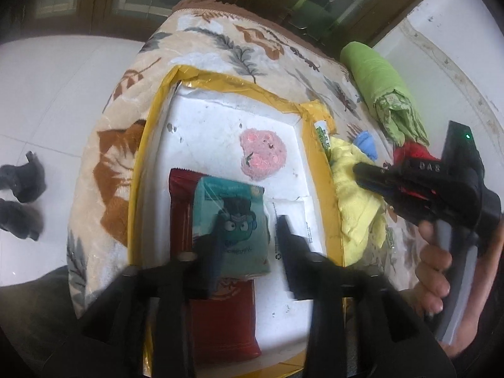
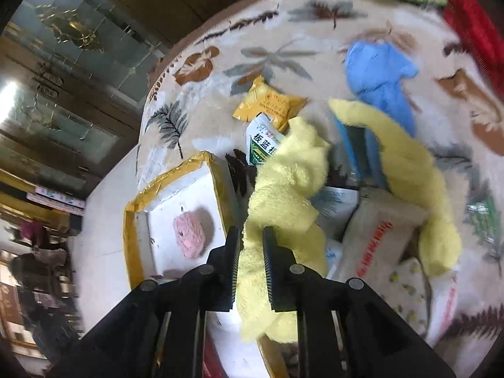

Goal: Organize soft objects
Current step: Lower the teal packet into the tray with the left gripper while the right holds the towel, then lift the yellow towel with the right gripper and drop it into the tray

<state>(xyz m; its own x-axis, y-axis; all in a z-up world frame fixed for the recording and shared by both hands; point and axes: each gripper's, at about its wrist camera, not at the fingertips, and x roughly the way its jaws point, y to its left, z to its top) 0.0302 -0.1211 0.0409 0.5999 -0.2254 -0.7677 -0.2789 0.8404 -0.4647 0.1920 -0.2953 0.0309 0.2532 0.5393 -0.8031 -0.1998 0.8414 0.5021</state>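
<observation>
Blanket, cream with brown and grey leaf print, covers the table. Around it, white tiled floor. Dark shoes on the floor at left, blurred. Beyond the table, dark wood cabinets with patterned glass doors.

On the blanket, just past the box's far corner: yellow sachet, flat; white-and-green packet with printed Chinese characters, touching the sachet's near edge. Further right, beige bag with red lettering, lying tilted; a pale blue-white packet partly under its left edge. White packet with yellow dots near the bag's lower end, blurred.
</observation>
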